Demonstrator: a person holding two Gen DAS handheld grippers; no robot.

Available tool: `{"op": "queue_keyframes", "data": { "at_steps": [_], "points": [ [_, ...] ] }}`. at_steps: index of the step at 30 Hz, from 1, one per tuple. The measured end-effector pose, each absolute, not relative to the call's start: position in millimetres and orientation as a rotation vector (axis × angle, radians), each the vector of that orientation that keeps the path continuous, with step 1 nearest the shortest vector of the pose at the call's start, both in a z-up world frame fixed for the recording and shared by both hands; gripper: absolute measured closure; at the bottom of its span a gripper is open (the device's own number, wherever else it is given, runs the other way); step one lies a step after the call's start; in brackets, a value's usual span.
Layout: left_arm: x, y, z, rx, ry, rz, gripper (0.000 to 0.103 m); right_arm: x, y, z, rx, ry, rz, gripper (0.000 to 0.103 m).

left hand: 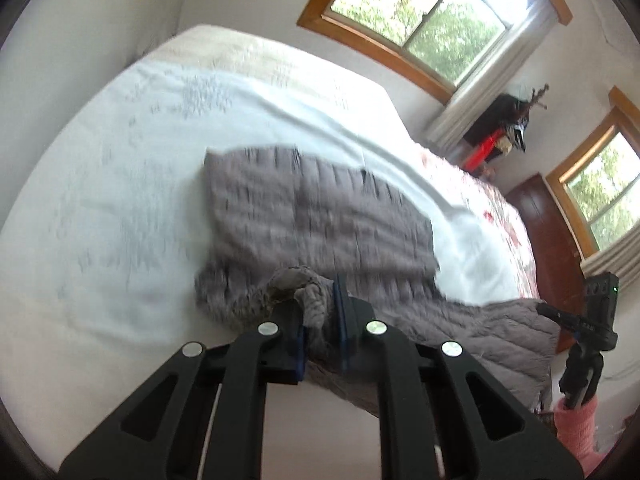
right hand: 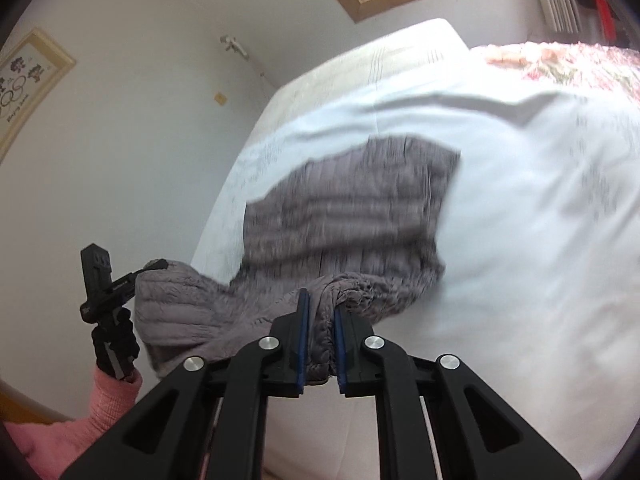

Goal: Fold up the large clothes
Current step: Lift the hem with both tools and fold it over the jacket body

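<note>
A grey quilted jacket (left hand: 320, 216) lies partly on the white bed sheet (left hand: 120, 184), its near edge lifted off the bed. My left gripper (left hand: 320, 320) is shut on a bunched corner of the jacket's near edge. In the right wrist view the same jacket (right hand: 352, 216) stretches away over the sheet, and my right gripper (right hand: 322, 320) is shut on another bunched part of that edge. The right gripper (left hand: 560, 316) shows at the far right of the left wrist view, and the left gripper (right hand: 154, 266) at the left of the right wrist view, each gripping the fabric.
The bed (right hand: 520, 240) fills most of both views, with a floral blanket (right hand: 560, 64) at its far end. Wood-framed windows (left hand: 420, 12) and curtains line the wall. A pink sleeve (left hand: 576, 428) holds the other gripper. A framed picture (right hand: 28, 84) hangs on the left wall.
</note>
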State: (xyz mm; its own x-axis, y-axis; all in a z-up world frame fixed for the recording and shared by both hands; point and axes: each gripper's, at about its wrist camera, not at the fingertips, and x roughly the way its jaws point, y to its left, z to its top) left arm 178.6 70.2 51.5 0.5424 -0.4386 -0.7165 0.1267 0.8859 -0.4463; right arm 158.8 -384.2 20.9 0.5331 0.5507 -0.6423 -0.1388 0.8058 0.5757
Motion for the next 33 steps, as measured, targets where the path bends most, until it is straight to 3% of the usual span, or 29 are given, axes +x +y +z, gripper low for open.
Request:
{"op": "queue_keyframes", "data": {
  "at_steps": [14,23,33],
  "points": [
    [318.6,70.1,55.8,-0.384,0.872,-0.241,0.093,302.4,-409.9,10.0,0.52,0.97,0.356,0.093],
    [404.9,65.8,-6.8,-0.369,0.986,-0.192,0.093,378.5,-410.6,-39.6,0.532,1.056,0.326,0.092],
    [447.2,61.4,-62.9,-0.342,1.073,-0.178,0.092,417.3,-415.4,-81.4,0.549,1.109,0.313,0.091]
  ]
}}
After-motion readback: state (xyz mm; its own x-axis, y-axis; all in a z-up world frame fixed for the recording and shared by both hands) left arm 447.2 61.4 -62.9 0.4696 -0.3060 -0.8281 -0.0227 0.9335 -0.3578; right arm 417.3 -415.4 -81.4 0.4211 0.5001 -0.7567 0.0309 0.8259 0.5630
